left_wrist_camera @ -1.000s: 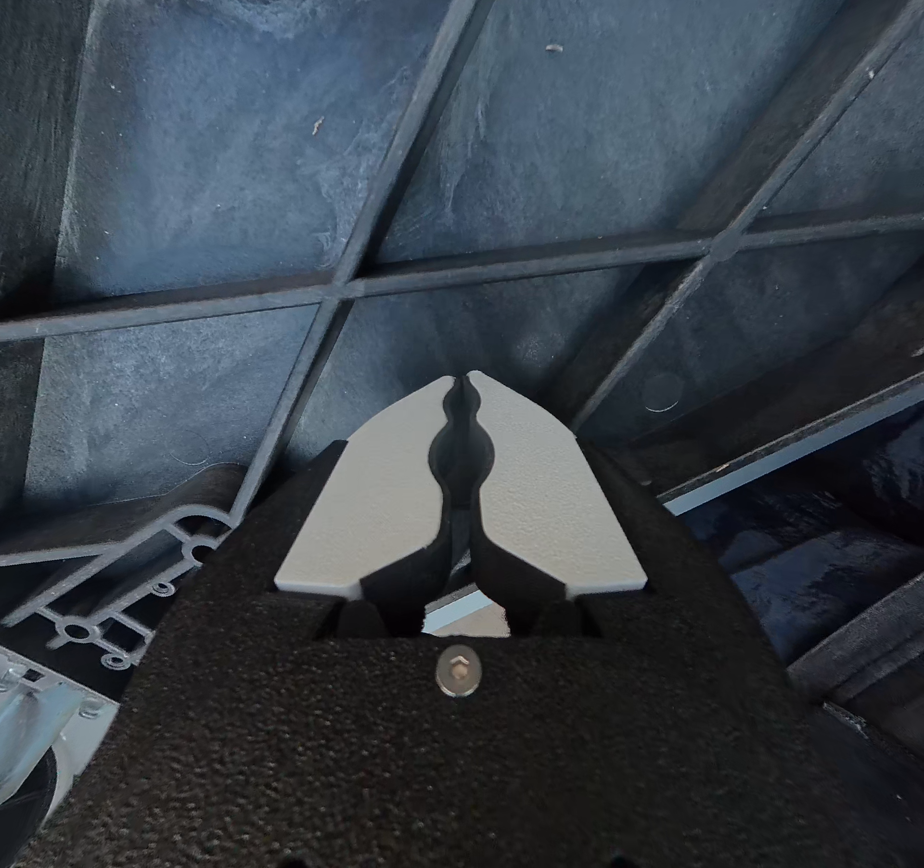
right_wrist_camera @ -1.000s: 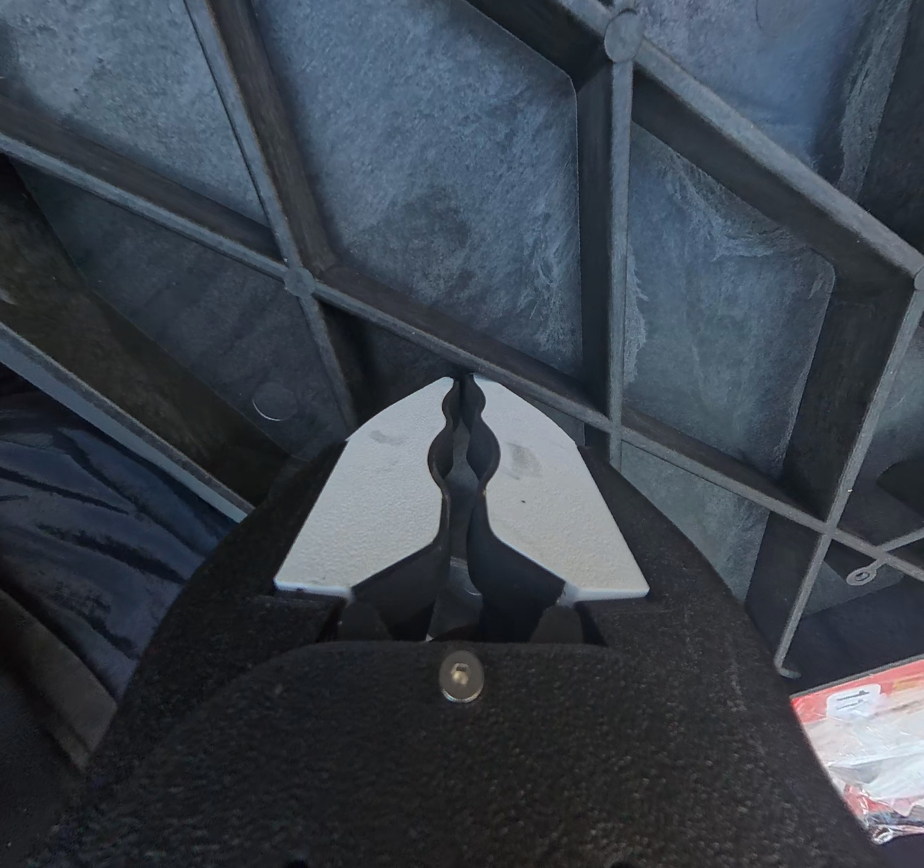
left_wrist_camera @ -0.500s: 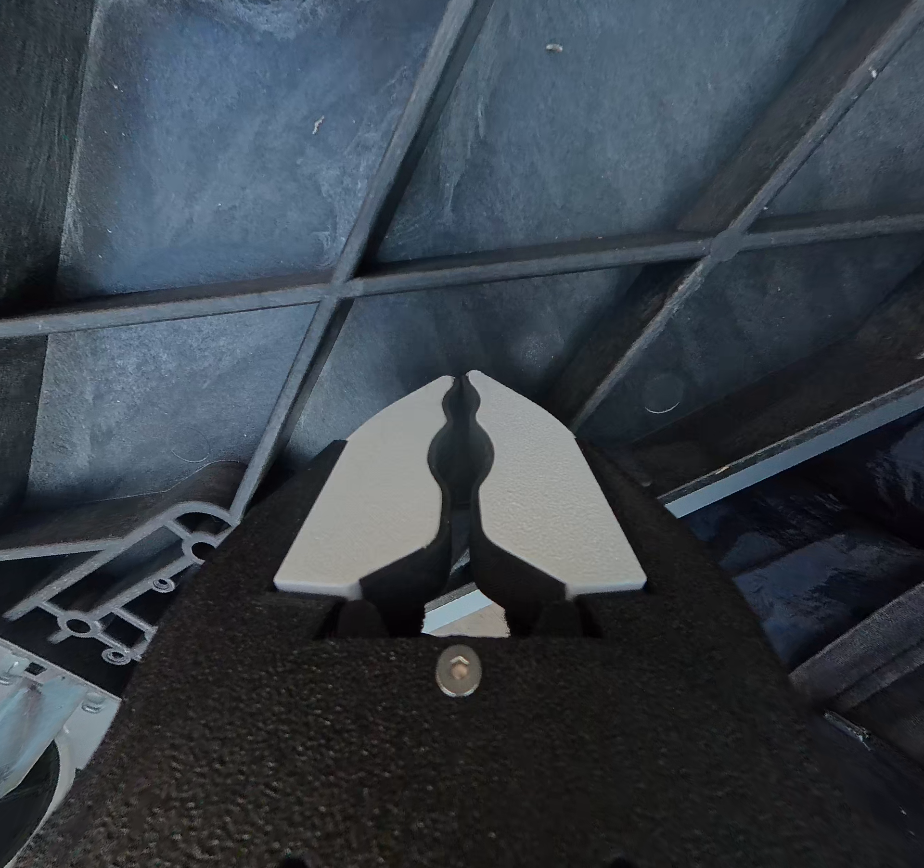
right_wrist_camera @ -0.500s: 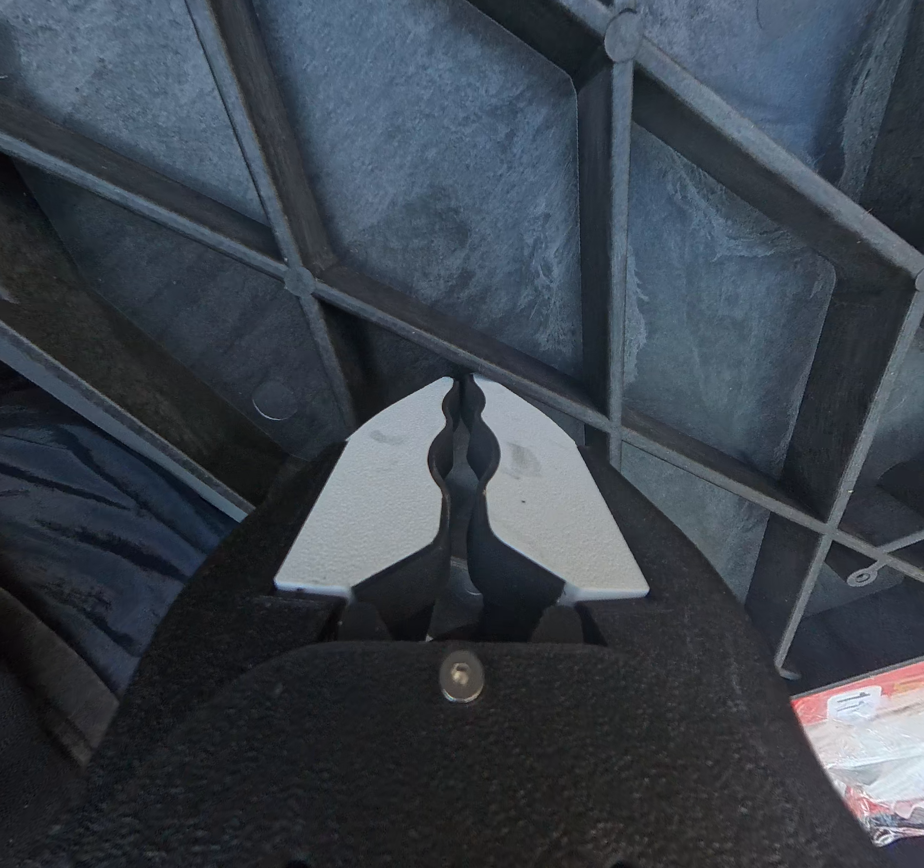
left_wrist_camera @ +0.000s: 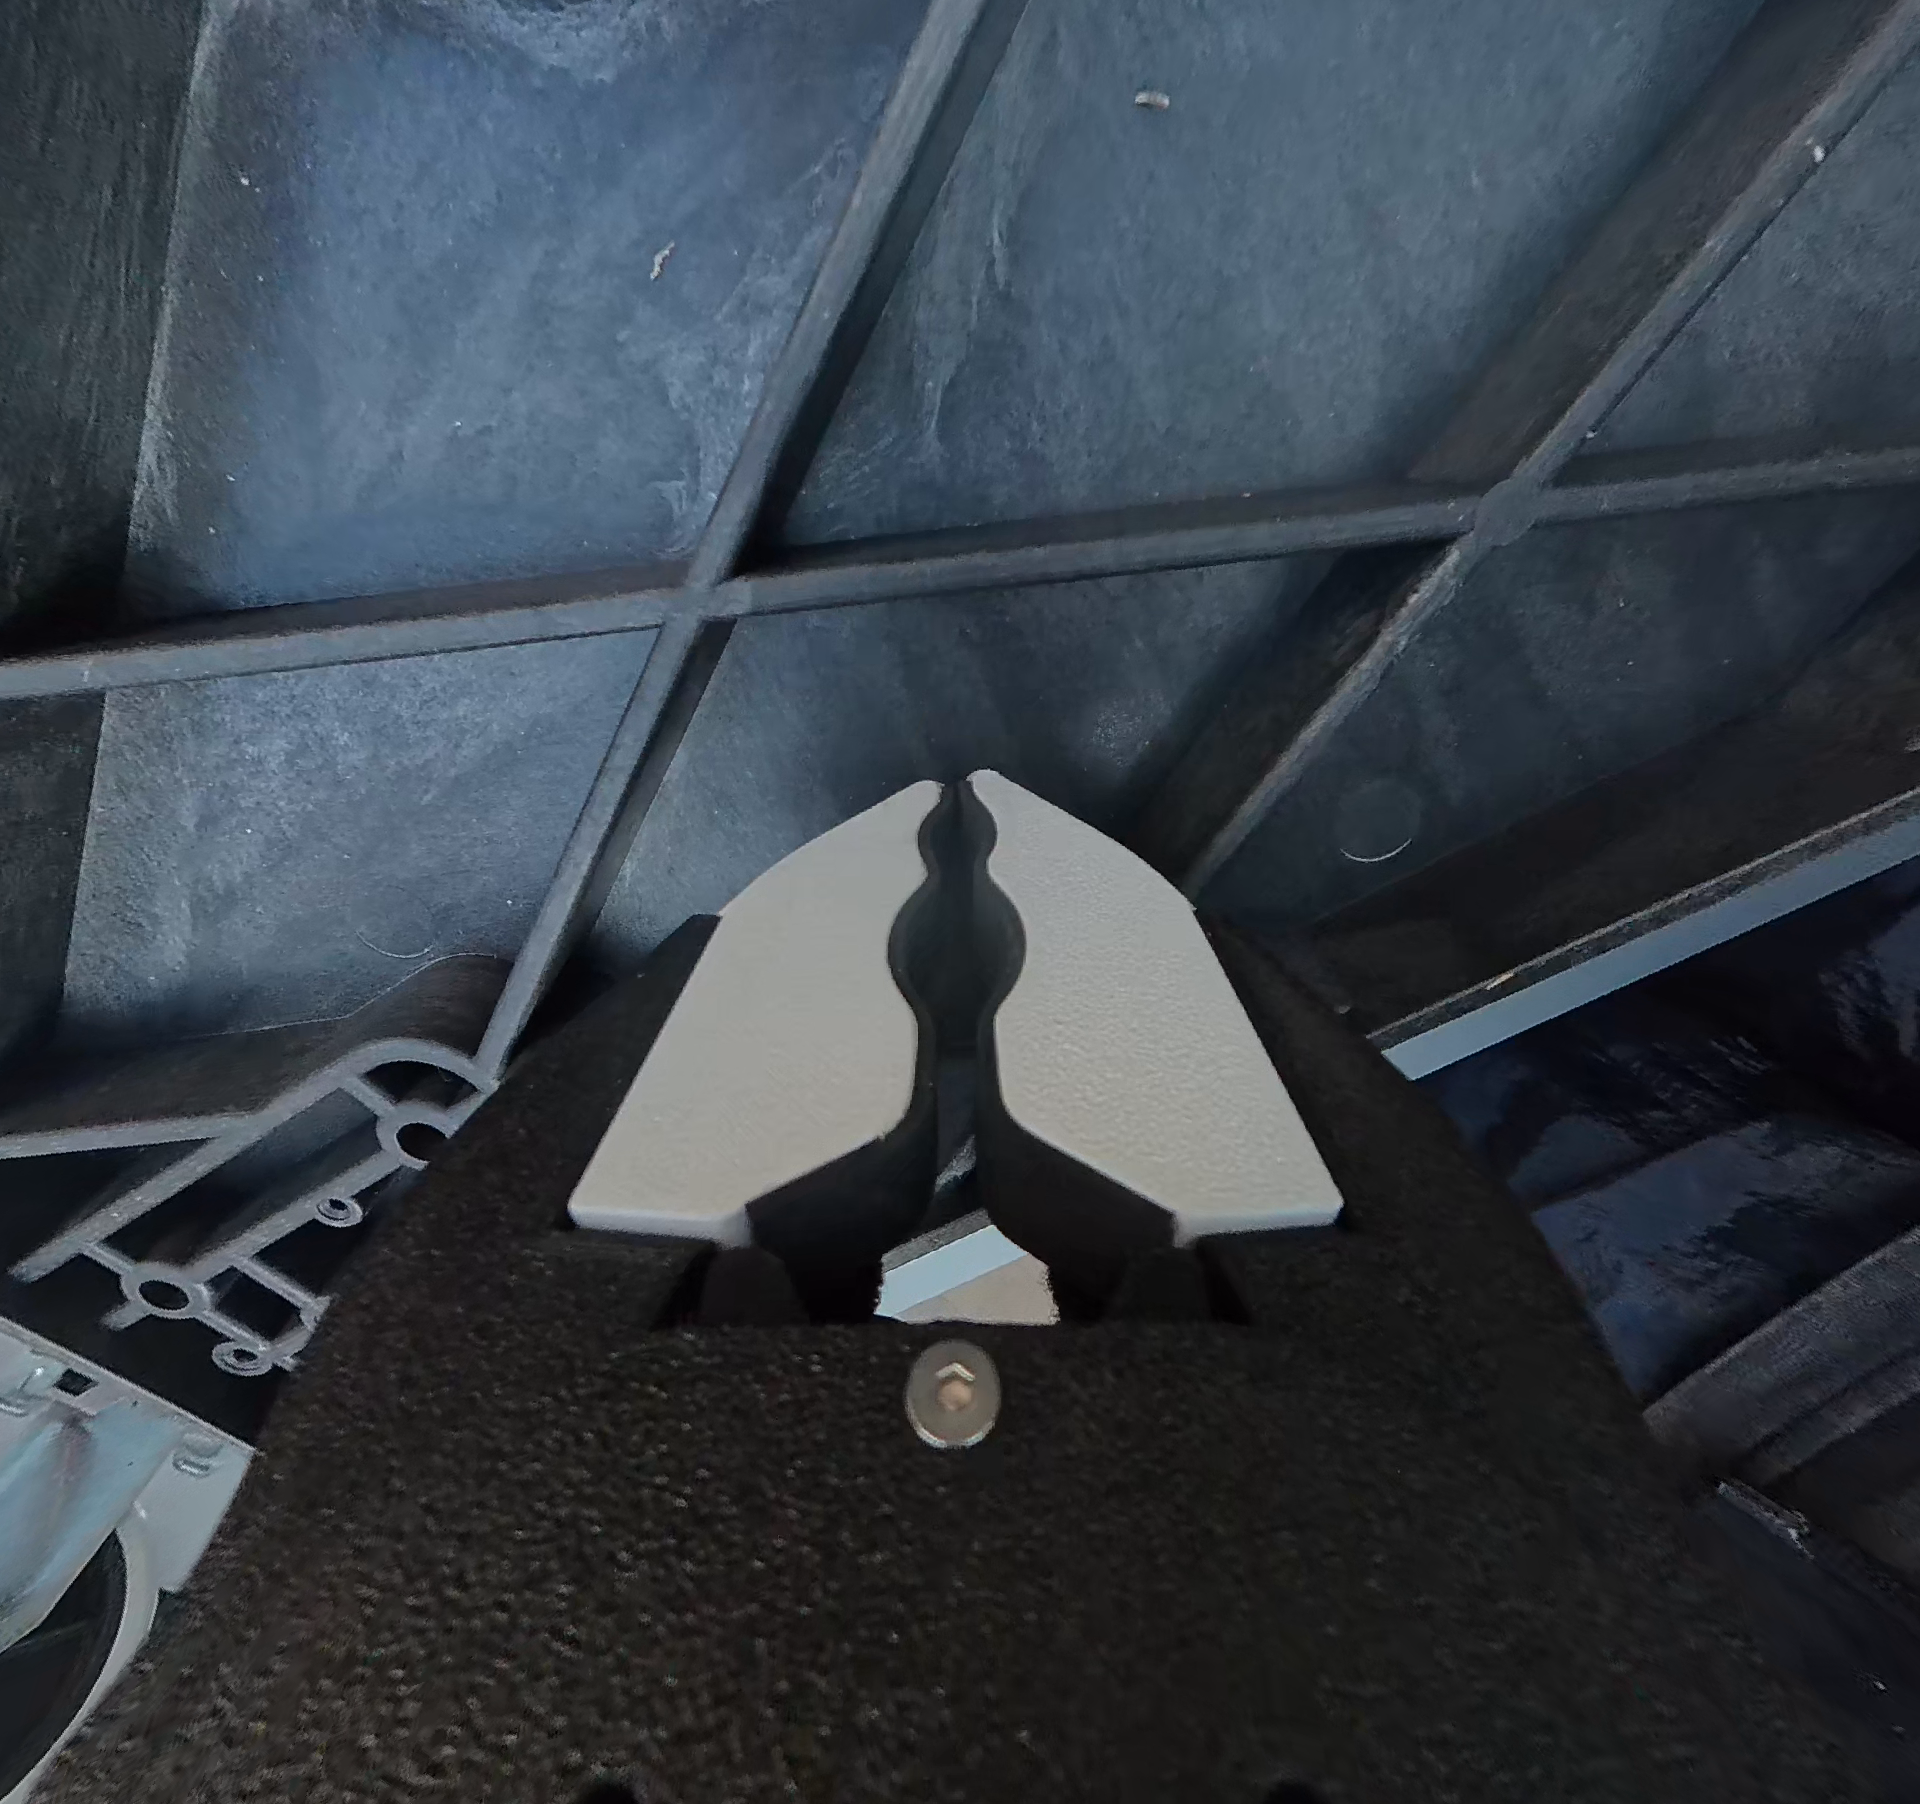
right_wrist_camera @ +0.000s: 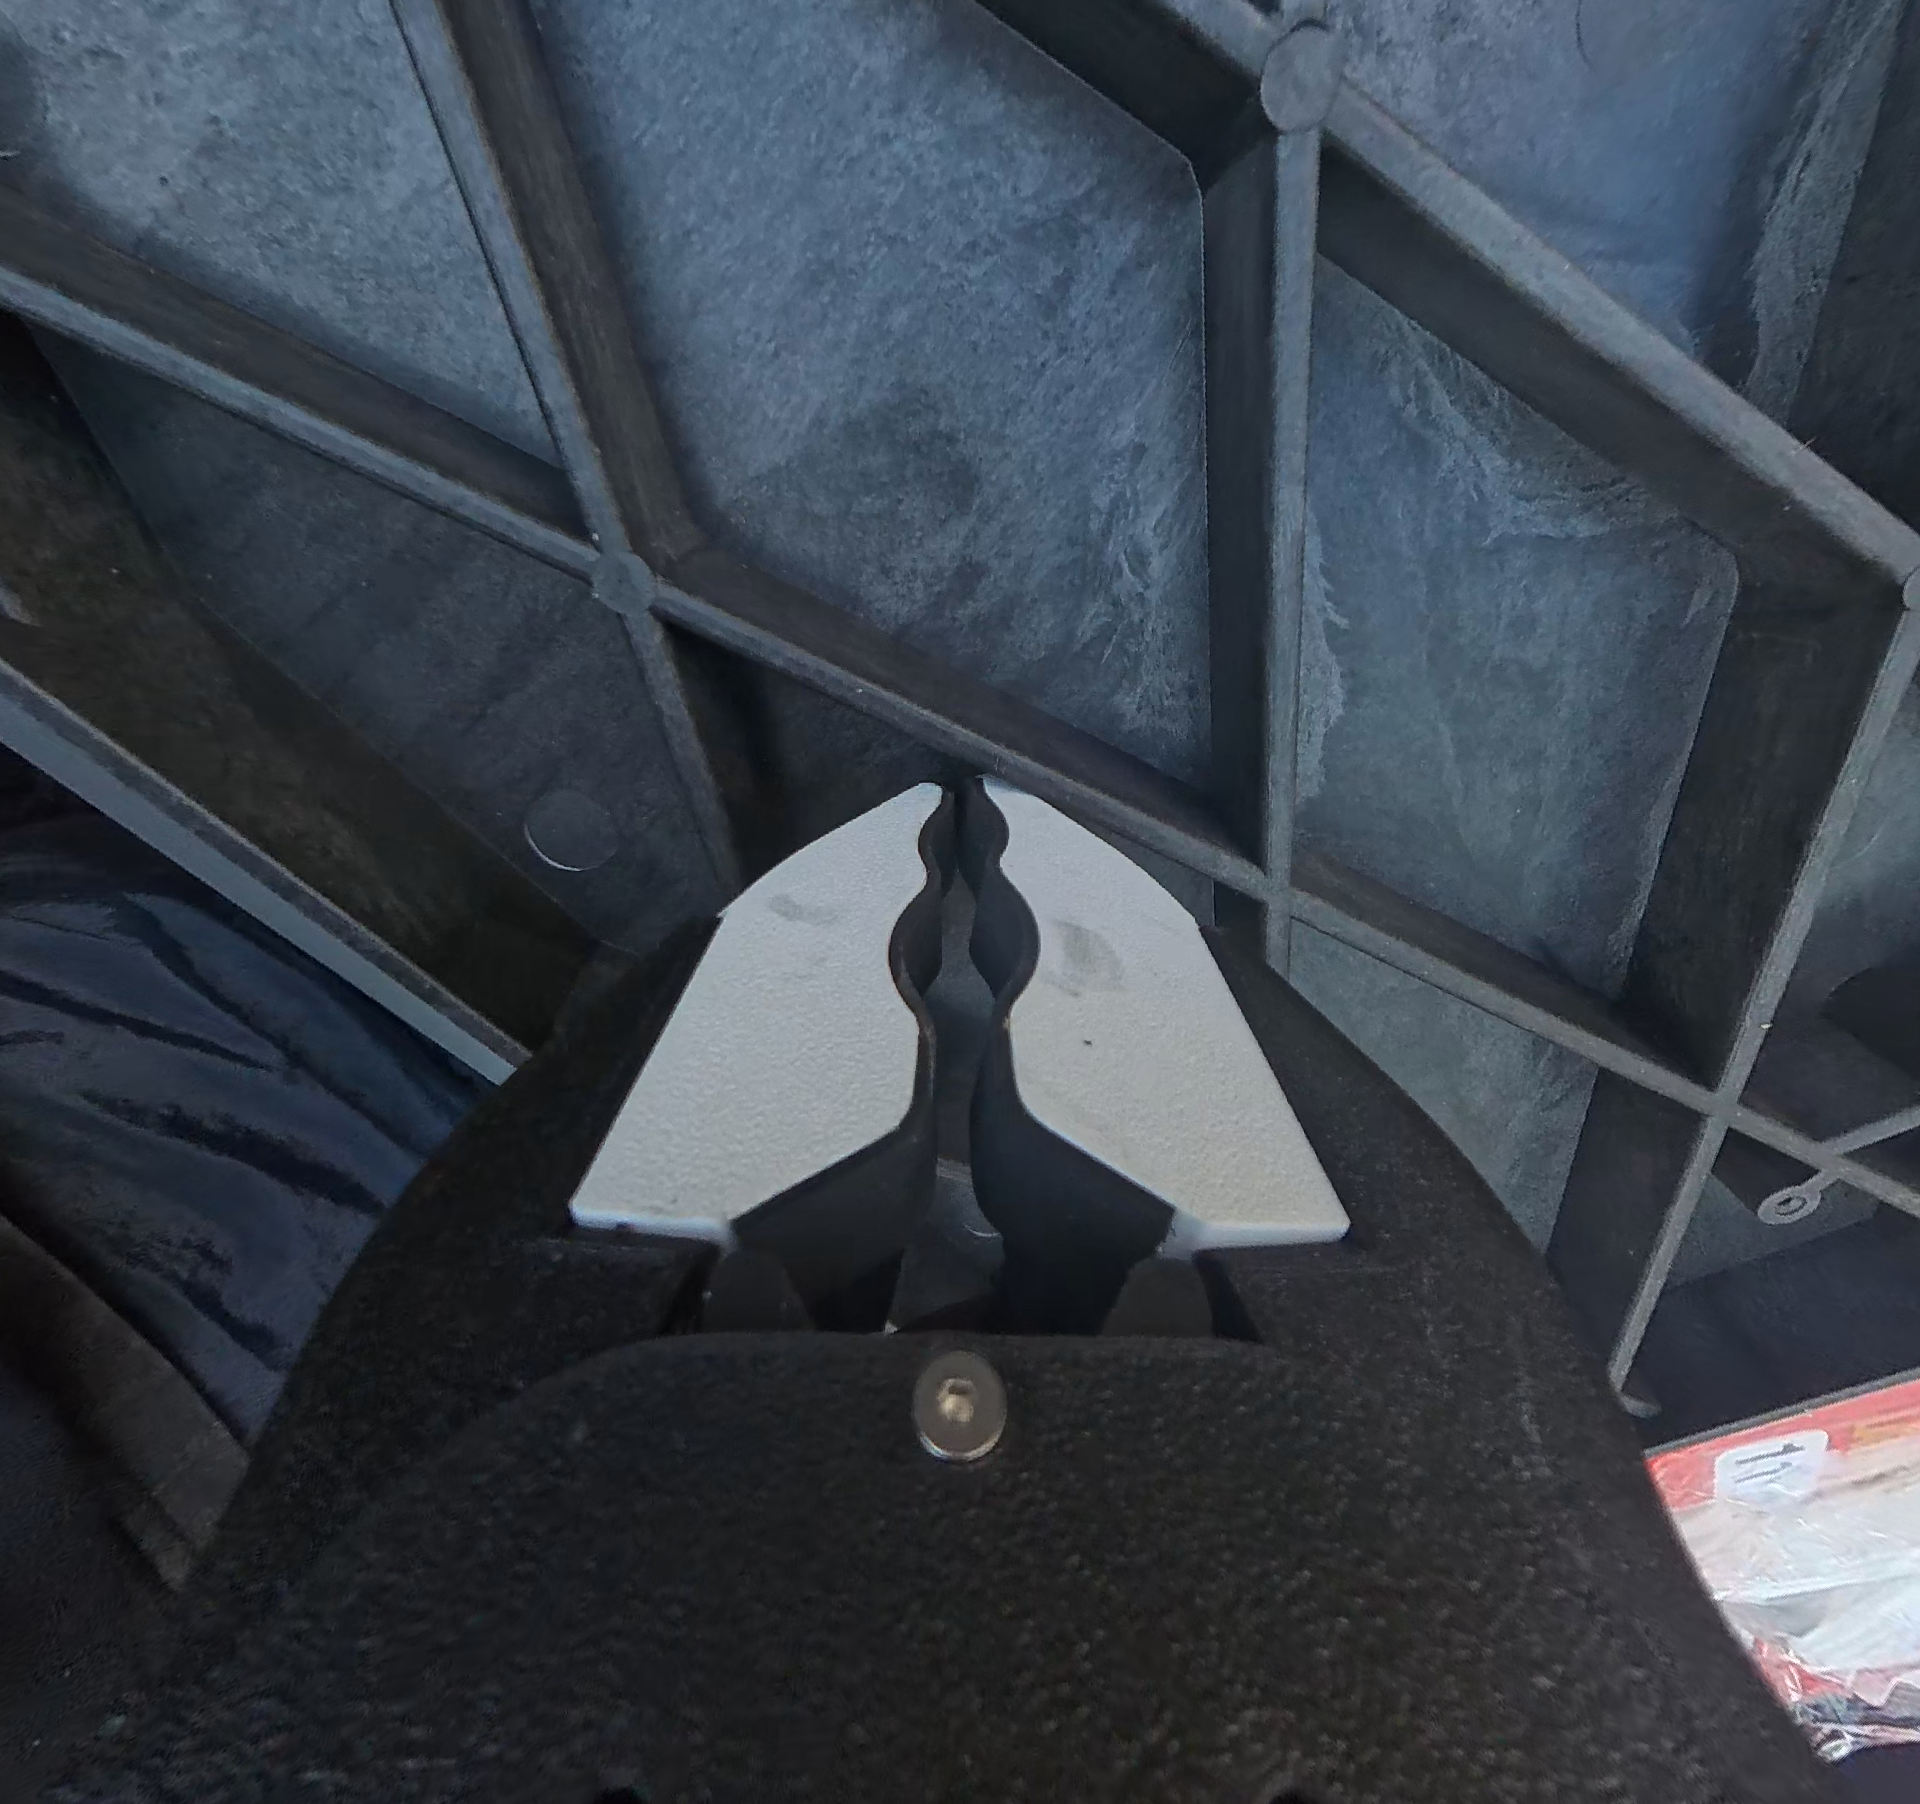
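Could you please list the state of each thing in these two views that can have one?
Left tool: shut, empty, close to the dark ribbed plastic panel.
Right tool: shut, empty, tips near a rib of the dark ribbed plastic panel.
Red-edged clear plastic packet: lying flat at lower right, partly out of frame.

A dark ribbed plastic panel [left_wrist_camera: 1195,300] fills both views; a red-edged packet [right_wrist_camera: 1808,1567] lies lower right.
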Motion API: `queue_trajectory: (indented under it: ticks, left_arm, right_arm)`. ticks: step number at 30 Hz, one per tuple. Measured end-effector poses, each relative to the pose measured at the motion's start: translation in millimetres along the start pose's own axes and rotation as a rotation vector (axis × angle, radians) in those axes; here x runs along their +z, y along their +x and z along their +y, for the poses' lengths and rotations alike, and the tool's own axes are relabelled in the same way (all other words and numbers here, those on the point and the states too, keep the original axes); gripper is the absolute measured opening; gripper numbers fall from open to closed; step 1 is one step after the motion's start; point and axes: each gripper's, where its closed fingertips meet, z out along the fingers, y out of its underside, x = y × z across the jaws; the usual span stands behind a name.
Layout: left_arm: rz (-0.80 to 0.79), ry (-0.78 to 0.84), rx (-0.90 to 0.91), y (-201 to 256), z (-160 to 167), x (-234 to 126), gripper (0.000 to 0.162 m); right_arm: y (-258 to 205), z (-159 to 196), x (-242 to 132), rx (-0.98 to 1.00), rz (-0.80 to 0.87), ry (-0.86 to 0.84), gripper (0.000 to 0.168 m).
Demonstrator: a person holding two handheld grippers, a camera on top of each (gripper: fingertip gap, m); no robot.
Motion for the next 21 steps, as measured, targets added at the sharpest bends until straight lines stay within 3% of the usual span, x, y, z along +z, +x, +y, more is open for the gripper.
queue_trajectory:
  ticks: [21]
  left_arm:
    - [-0.004, -0.007, 0.009, 0.0, 0.0, 0.0, 0.000]
  right_arm:
    - [-0.1, -0.1, 0.0, 0.011, 0.006, 0.003, 0.000]
